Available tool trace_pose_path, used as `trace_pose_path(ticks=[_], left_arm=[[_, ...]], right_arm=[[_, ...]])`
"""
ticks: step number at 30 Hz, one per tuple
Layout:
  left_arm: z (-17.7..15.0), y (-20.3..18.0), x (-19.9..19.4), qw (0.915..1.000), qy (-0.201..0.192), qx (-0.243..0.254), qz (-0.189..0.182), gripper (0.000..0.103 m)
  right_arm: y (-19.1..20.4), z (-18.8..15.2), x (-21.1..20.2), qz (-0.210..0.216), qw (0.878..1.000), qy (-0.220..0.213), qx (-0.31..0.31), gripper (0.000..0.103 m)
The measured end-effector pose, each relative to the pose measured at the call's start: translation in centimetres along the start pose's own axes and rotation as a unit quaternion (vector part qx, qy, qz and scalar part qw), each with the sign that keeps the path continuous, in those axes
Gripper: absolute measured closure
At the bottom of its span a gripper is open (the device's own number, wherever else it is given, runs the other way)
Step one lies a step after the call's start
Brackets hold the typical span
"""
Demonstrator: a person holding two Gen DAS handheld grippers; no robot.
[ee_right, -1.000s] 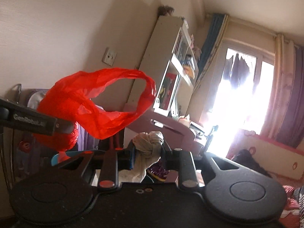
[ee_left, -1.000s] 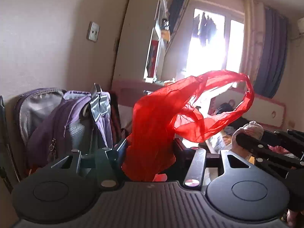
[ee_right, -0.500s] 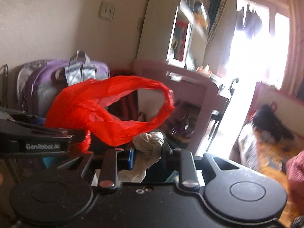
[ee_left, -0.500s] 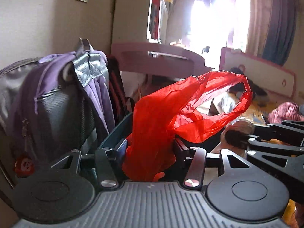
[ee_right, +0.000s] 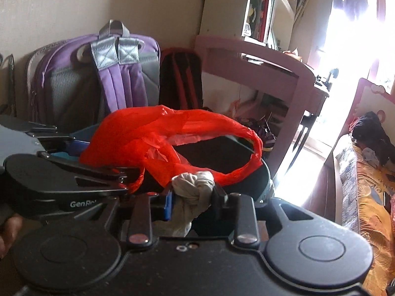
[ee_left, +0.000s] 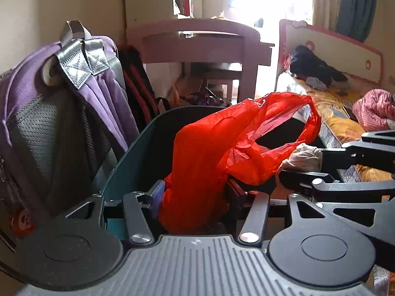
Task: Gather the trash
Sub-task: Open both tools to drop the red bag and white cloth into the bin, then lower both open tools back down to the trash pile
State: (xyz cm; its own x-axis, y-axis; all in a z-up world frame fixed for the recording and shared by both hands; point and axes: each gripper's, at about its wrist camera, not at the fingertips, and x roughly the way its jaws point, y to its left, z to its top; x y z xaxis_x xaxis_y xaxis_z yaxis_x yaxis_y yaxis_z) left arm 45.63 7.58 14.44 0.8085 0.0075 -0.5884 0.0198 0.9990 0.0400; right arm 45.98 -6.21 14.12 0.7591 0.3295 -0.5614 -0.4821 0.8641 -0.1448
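A red plastic bag (ee_left: 209,153) fills the gap of my left gripper (ee_left: 195,192). Its jaws are easing open with the bag still pressed between them. The bag's loop droops over the mouth of a dark teal bin (ee_left: 138,148) just below. My right gripper (ee_right: 192,199) holds a knotted whitish cloth wad (ee_right: 193,187). Its jaws are opening too, with the wad still touching both pads. In the left wrist view that wad (ee_left: 306,157) sits against the bag's lower edge. The right wrist view shows the bag (ee_right: 138,138) and the left gripper (ee_right: 98,157) over the bin's rim (ee_right: 264,172).
A purple backpack (ee_left: 61,98) and a black-and-red bag (ee_left: 138,88) lean on the wall behind the bin. A pink desk (ee_left: 197,39) stands further back, with a cluttered bed (ee_left: 340,113) to the right. A person's hand (ee_right: 7,231) shows at the lower left.
Both grippers have sunk and tipped downward, from facing the wall and window to facing the bin. The red bag's loop has dropped onto the bin's mouth, and the wad has come up against it.
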Motion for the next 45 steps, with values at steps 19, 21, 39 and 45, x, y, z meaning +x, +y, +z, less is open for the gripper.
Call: trace_pose_path(ticks=[19,21,39,45], left_arm=[[-0.9,-0.4,-4.7,0.9994,-0.029,-0.017,-0.005,0.023],[-1.3,-0.6,-5.8,0.9992,-0.033,-0.018,-0.009,0.023],[-9.0,-1.6,-13.5,0.9975,-0.026,-0.037,-0.056,0.019],[-12.9,-1.5,-14.0,0.9957,-0.017,-0.048,-0.078,0.008]], right_arm=[[-0.2,-0.9,-5.1,-0.006,0.999,-0.028,0.016,0.044],[-0.2,-1.3,-6.5,0.002,0.999,-0.035,0.02,0.043],[0.2,-9.7,-15.7,0.064,0.996,-0.058,0.037,0.043],[0.5,-14.9,-16.2,0.084,0.995,-0.034,0.04,0.043]])
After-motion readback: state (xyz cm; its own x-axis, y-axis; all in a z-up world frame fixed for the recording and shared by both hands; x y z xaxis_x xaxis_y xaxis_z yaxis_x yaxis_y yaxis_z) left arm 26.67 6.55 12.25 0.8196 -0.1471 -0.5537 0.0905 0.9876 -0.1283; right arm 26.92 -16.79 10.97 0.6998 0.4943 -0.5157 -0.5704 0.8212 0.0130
